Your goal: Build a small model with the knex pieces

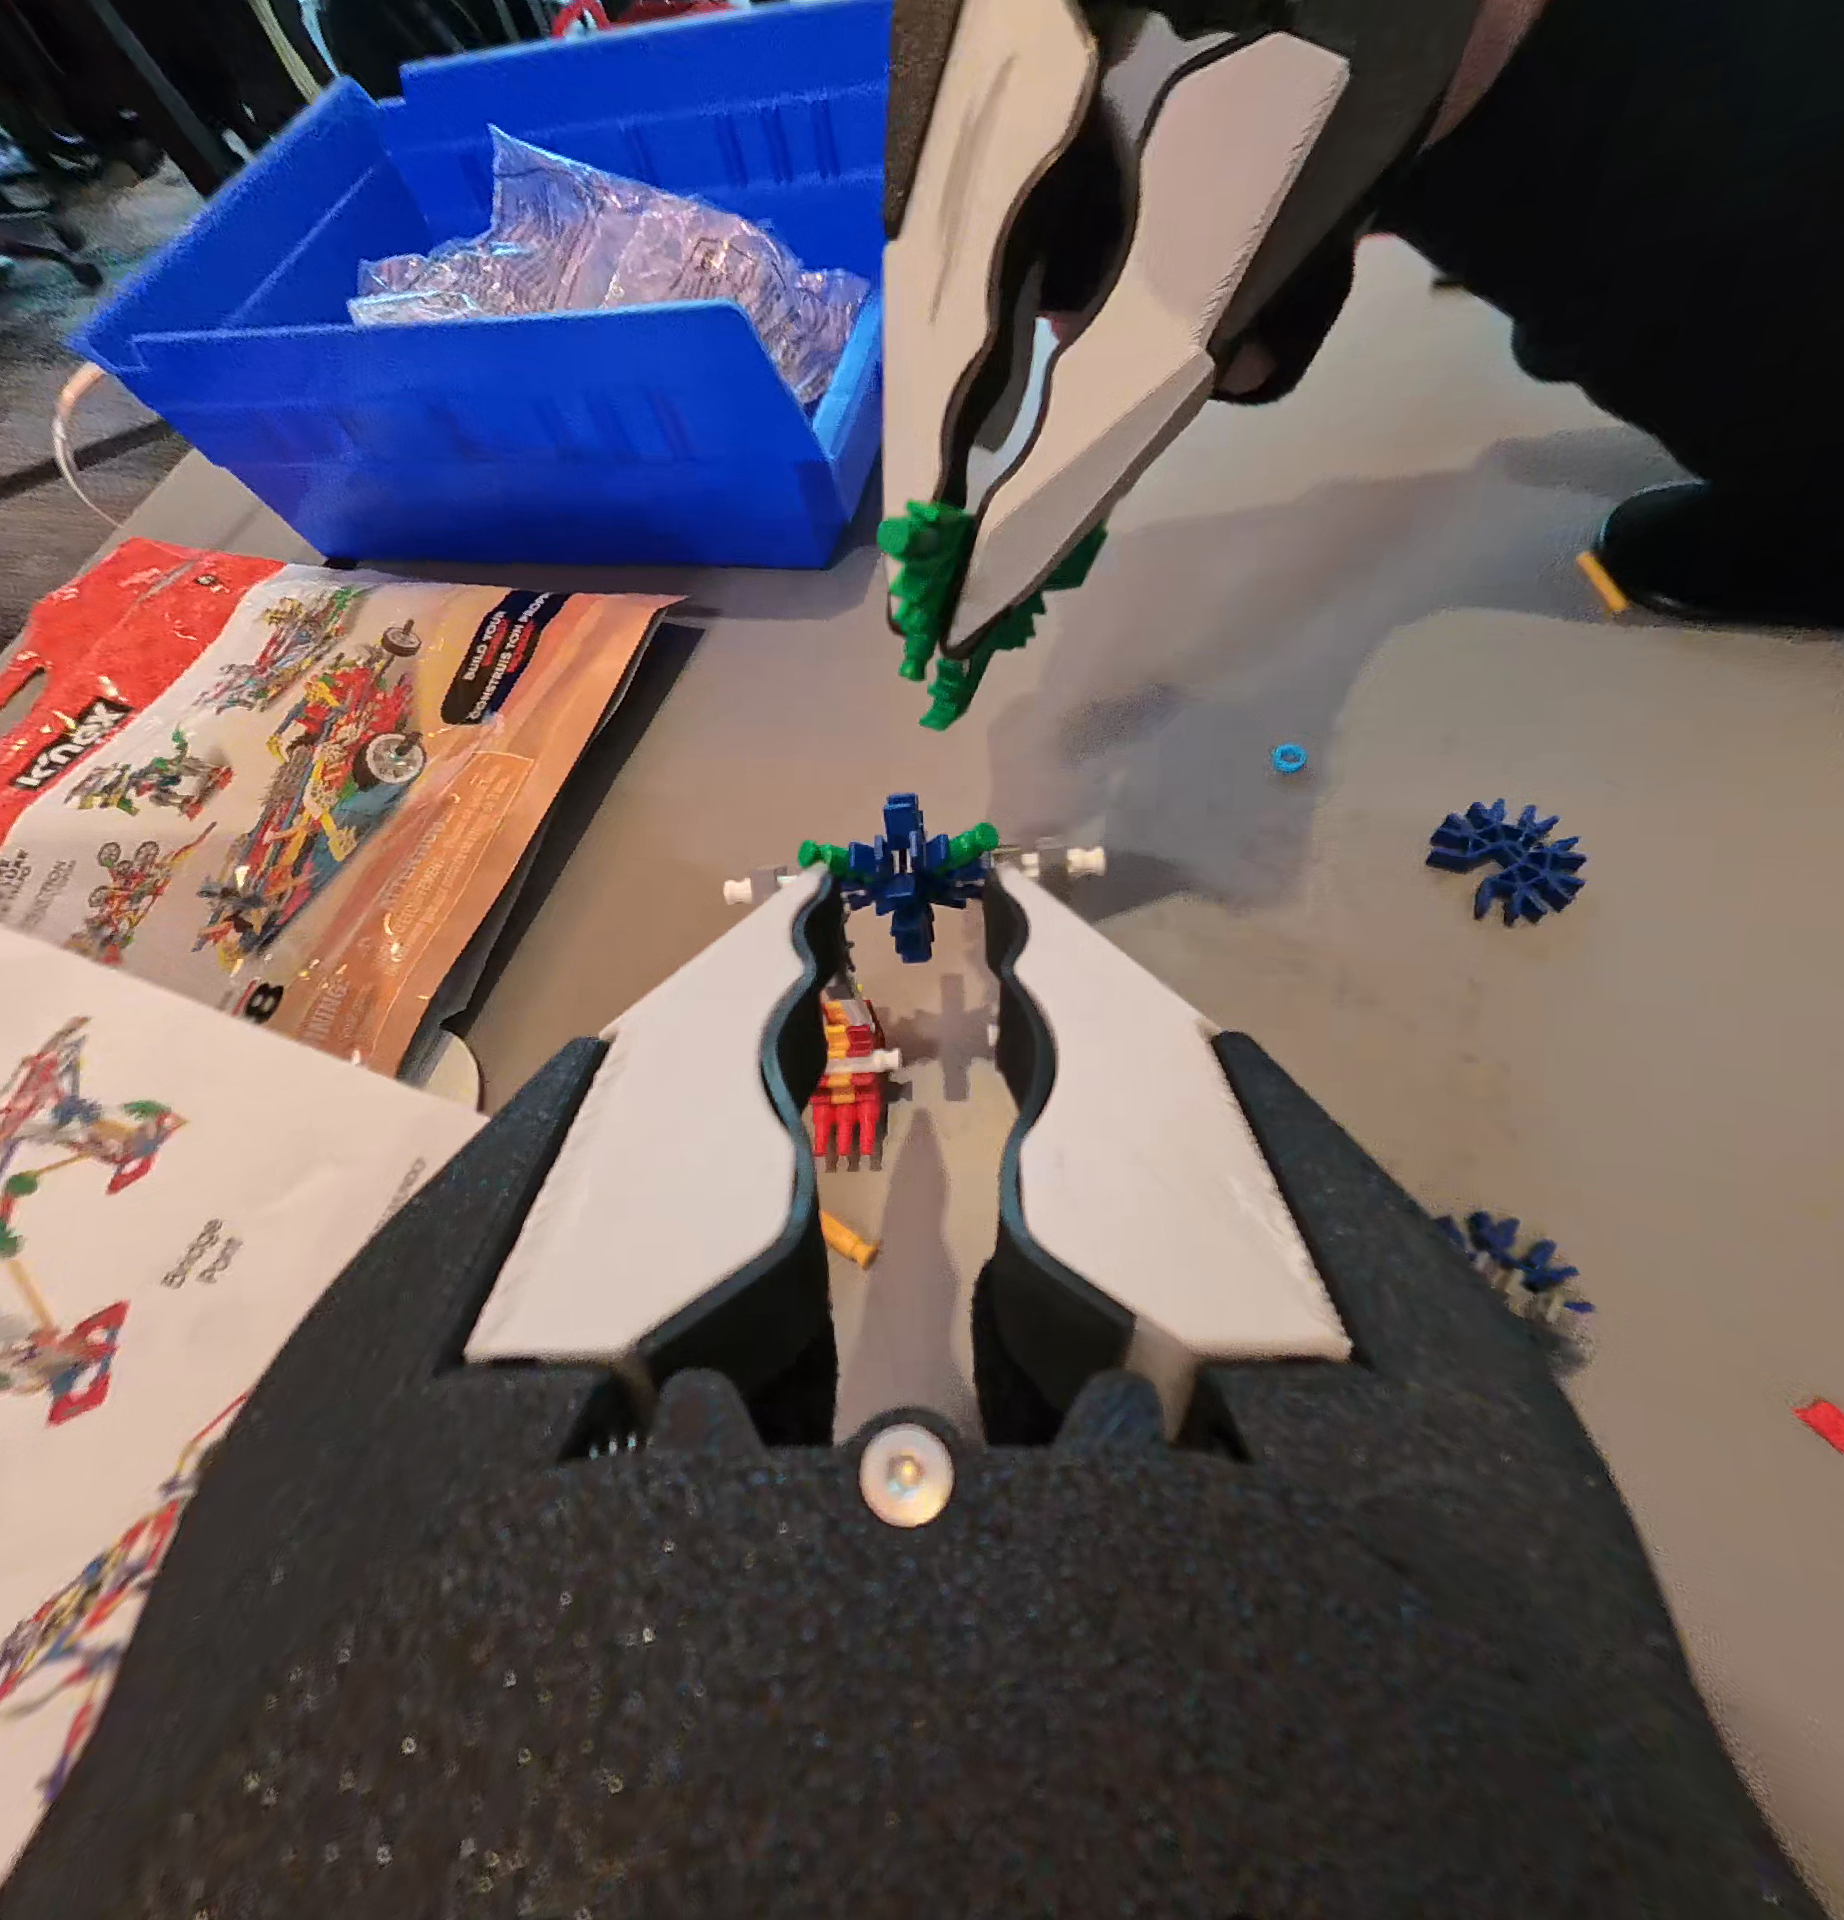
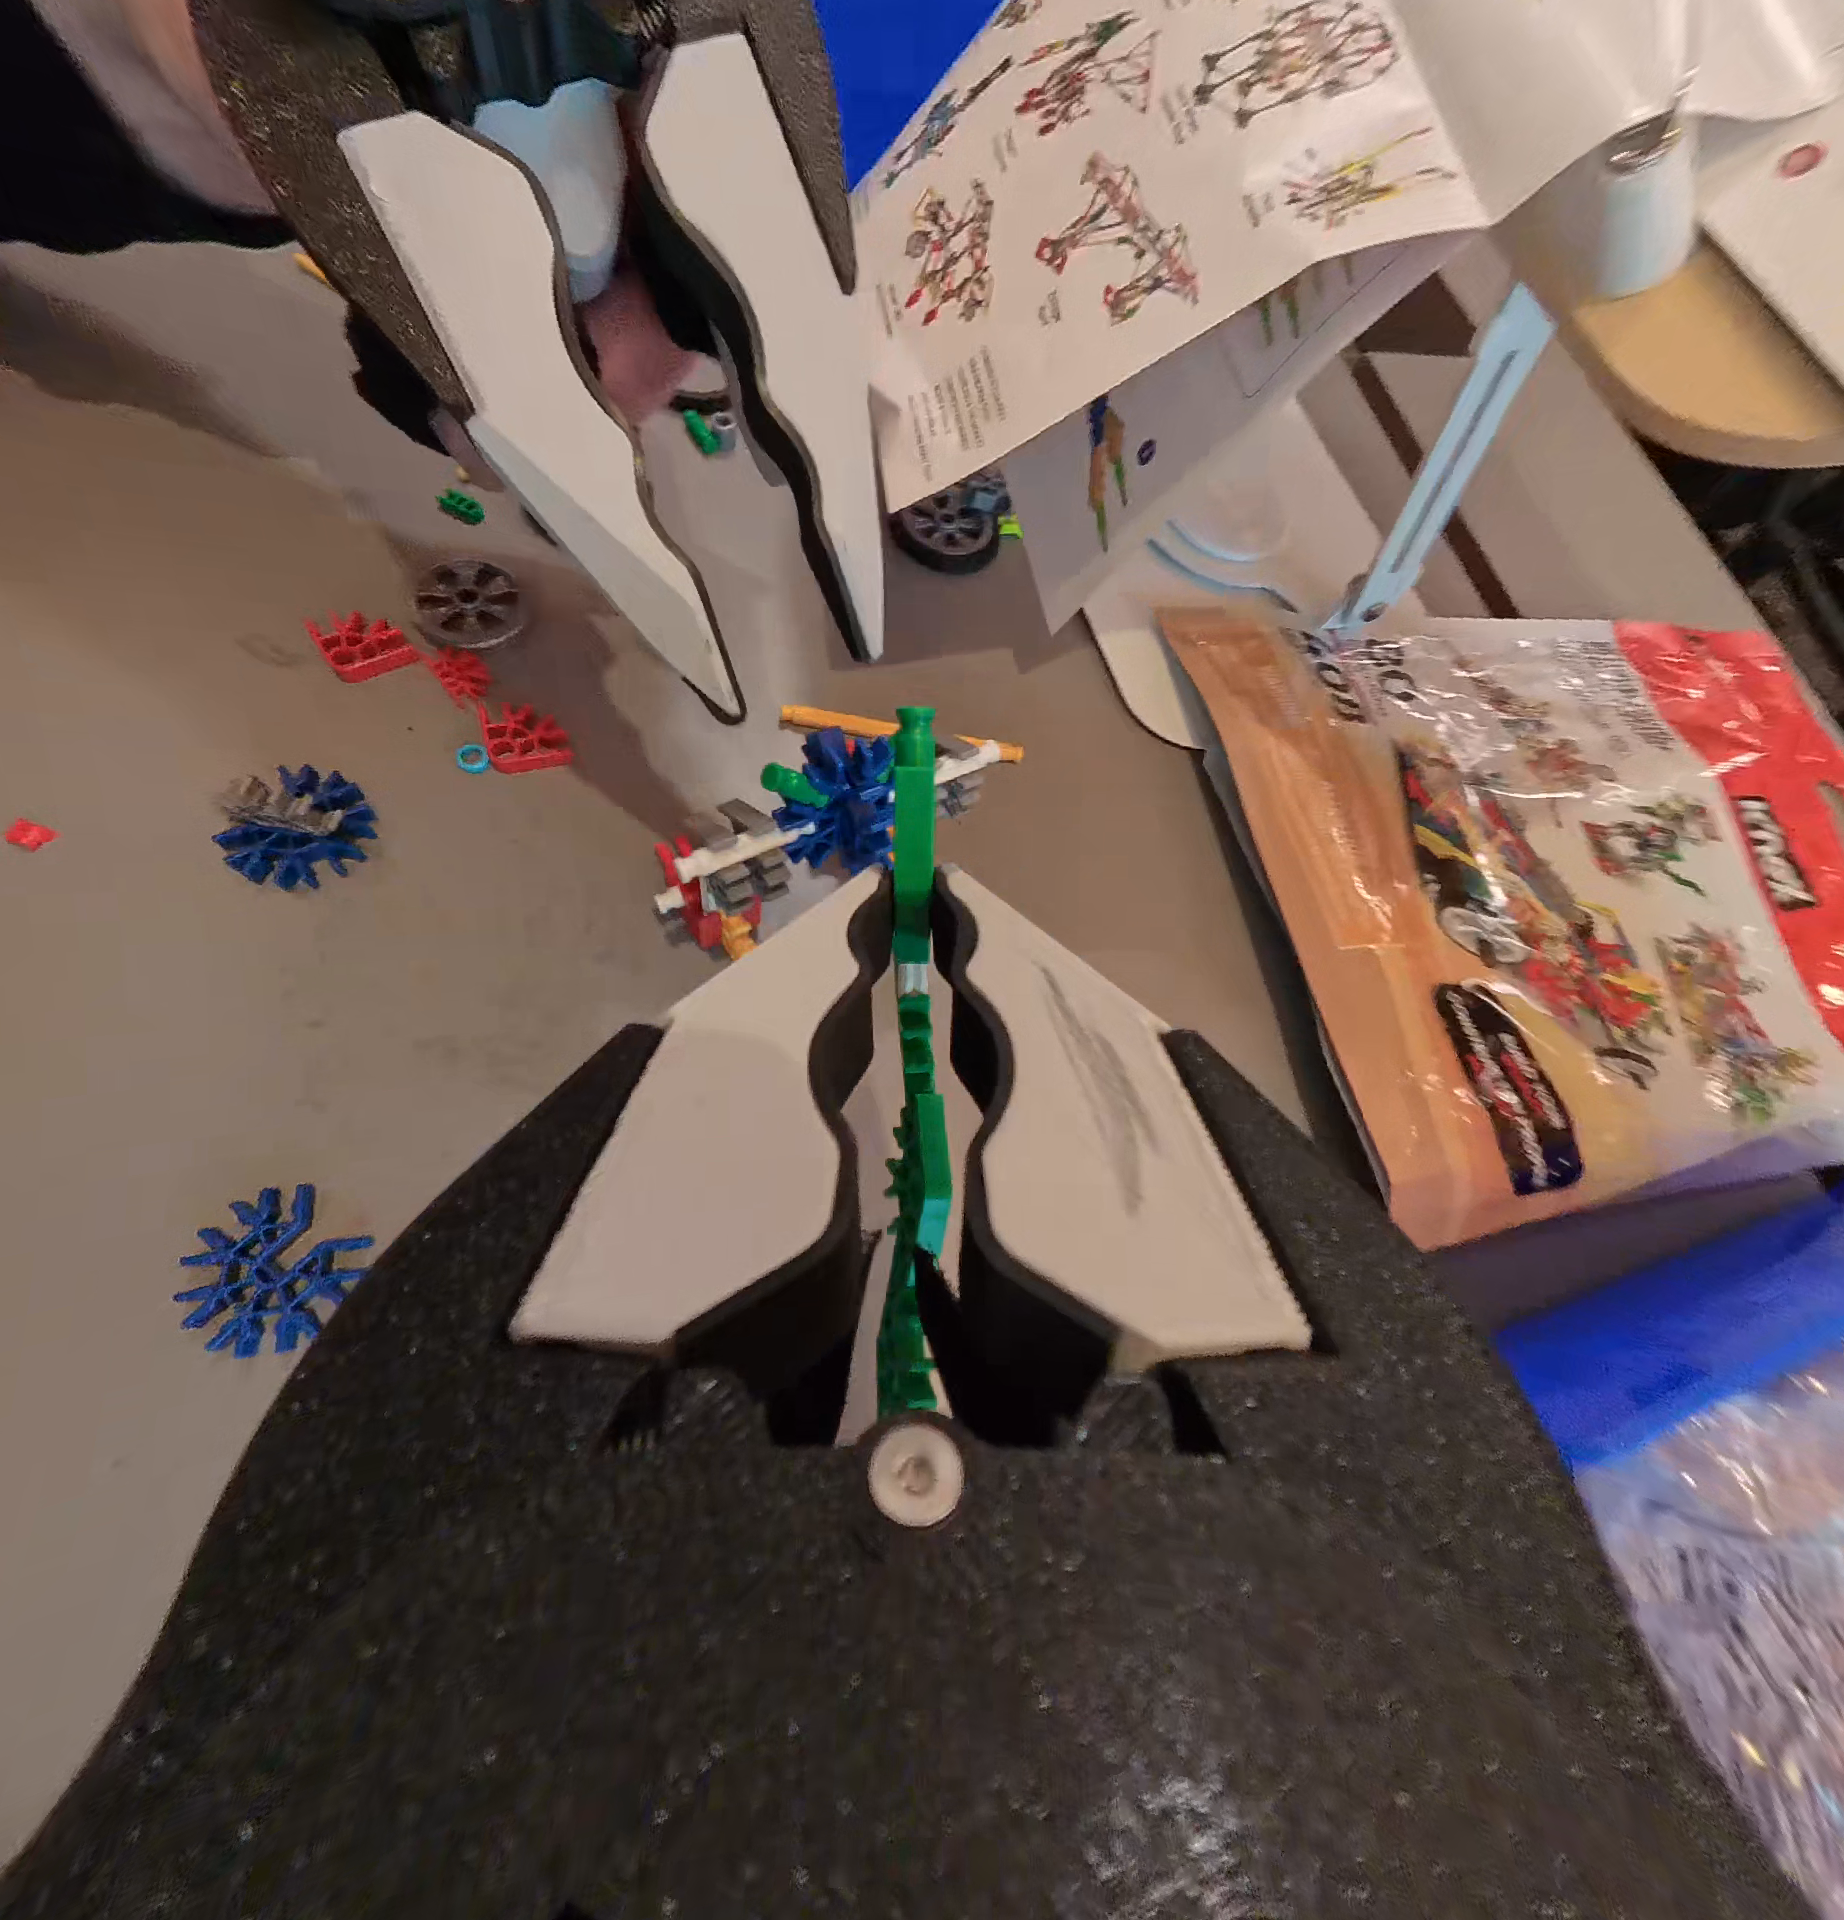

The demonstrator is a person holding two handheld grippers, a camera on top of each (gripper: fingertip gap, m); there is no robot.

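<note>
My left gripper [image 1: 913, 883] is open; its fingertips [image 1: 819, 894] flank a small construction-toy assembly on the grey table. The assembly has a blue snowflake connector [image 1: 907, 894] with green and white rods, and red and yellow parts [image 1: 845, 1081] nearer the palm. In the right wrist view the left gripper [image 2: 793, 675] hovers just behind the assembly [image 2: 835, 800]. My right gripper [image 2: 910, 894] is shut on a green rod-and-connector piece [image 2: 913, 810] that sticks out past its tips, over the assembly. In the left wrist view the right gripper [image 1: 959, 623] holds the green piece [image 1: 923, 613] above the table.
A blue bin [image 1: 482, 447] with clear bags stands at the back left. A toy package bag [image 1: 274, 748] and an instruction sheet [image 1: 118, 1195] lie to the left. Loose blue connectors [image 2: 294, 831], red connectors [image 2: 362, 649], a wheel hub [image 2: 471, 603] and a tyre [image 2: 949, 530] are scattered on the table. About 6 cm separates my left fingertips from my right. My left gripper's tips are some 15 cm from the wheel hub [image 2: 471, 603].
</note>
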